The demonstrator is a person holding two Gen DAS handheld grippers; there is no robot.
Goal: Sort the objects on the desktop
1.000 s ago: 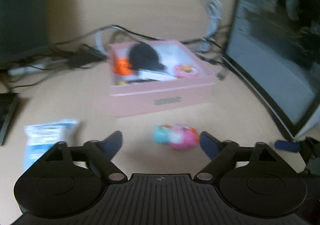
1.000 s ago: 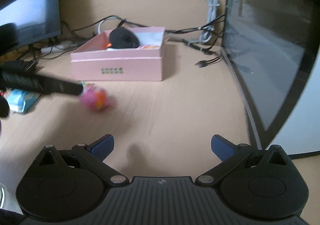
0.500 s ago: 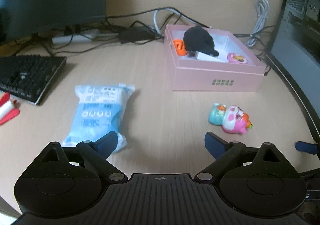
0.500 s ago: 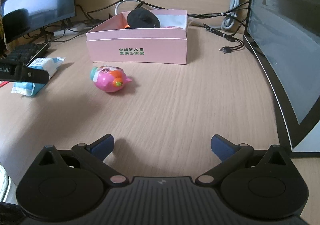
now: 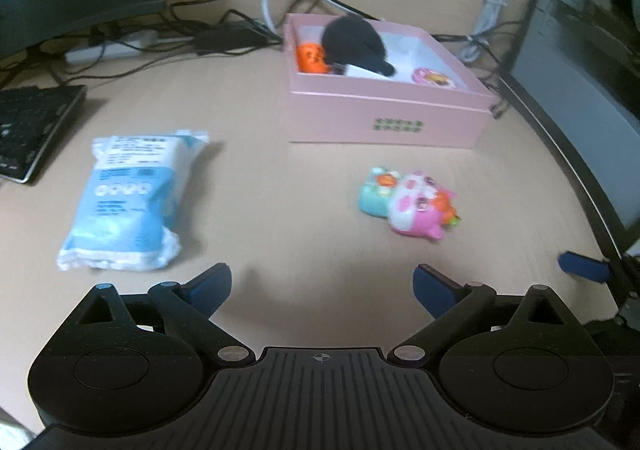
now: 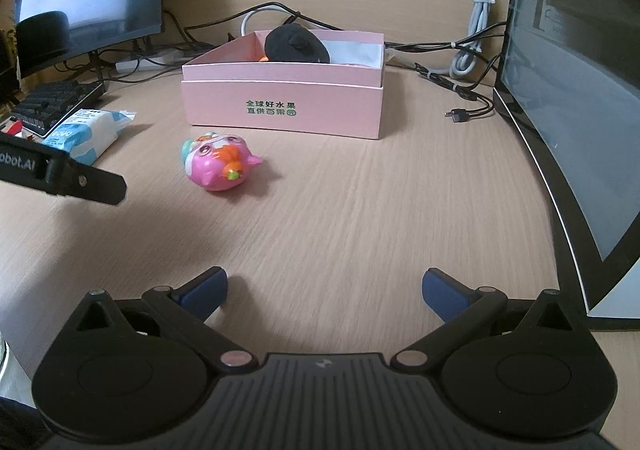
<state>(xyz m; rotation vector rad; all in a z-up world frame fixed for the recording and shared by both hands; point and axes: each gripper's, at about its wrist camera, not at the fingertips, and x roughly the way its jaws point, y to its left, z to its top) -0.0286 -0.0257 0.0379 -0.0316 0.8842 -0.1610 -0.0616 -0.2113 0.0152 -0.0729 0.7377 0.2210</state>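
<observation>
The desk (image 6: 360, 218) is pale wood with fine grain. The box (image 6: 280, 110) is pink with green print on its near wall and holds a black object (image 6: 296, 44) and an orange one (image 5: 312, 57). The toy (image 6: 218, 166) is pink, teal and orange. The packet (image 5: 128, 198) is blue and white.

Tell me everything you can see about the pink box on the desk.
The pink box is a rectangular, lidless cardboard-looking box with a white lining and green printed characters on its front wall. It sits flat on the wooden desk, in front of a tangle of cables. Inside lie a black rounded object, an orange toy and a small pink round item. The pink toy lies on the desk just in front, not touching the box. No gripper touches it.
</observation>
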